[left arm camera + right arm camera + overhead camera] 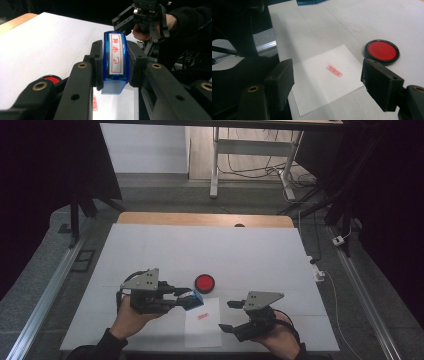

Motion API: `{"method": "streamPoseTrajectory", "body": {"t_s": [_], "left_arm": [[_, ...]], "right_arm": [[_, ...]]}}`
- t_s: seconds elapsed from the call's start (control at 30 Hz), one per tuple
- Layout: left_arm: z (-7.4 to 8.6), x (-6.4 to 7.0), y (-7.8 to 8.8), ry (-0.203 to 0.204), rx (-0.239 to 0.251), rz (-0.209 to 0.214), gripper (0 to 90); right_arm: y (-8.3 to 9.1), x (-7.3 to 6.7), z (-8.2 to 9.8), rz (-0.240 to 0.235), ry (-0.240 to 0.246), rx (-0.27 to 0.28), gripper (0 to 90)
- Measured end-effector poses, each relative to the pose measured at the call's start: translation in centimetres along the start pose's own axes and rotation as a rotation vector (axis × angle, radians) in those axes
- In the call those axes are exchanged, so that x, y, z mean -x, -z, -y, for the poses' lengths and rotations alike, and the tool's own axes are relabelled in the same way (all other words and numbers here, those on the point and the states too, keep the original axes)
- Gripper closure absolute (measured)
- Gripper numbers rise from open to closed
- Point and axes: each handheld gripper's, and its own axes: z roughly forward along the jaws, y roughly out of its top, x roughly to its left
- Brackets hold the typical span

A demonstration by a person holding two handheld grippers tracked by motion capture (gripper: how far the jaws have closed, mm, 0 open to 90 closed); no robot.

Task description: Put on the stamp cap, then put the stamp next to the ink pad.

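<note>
Blue stamp [115, 63], face with red characters turned up, sits clamped in the left gripper [113, 65]; right gripper [327, 82] gapes empty.

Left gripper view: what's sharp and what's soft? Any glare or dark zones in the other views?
Left gripper view: stamp sharp, characters legible; near jaws and the right gripper soft. Right gripper view: paper sheet evenly lit, left side dark. High view: table bright, sides of the frame black.
</note>
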Motion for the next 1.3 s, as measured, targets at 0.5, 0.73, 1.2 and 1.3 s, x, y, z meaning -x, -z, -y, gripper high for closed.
{"method": "streamPoseTrajectory", "body": {"t_s": [0.5,0.73,1.2,1.3], "left_arm": [[0.1,-0.5,0.5,0.02,-0.017,-0.035,70.0],[0.3,-0.9,0.8,0.042,-0.028,-0.063,70.0],[0.8,-2.1,1.8,0.089,-0.052,-0.167,70.0],[1.0,-2.4,2.1,0.105,-0.056,-0.19,70.0]], "right_arm": [[2.6,0.5,2.0,0.128,-0.094,-0.016,14.3],[4.2,1.0,3.1,0.194,-0.16,-0.024,8.4],[6.9,1.0,4.8,0.338,-0.218,-0.013,0.9],[7.3,1.0,5.1,0.361,-0.227,-0.014,0.0]]}}
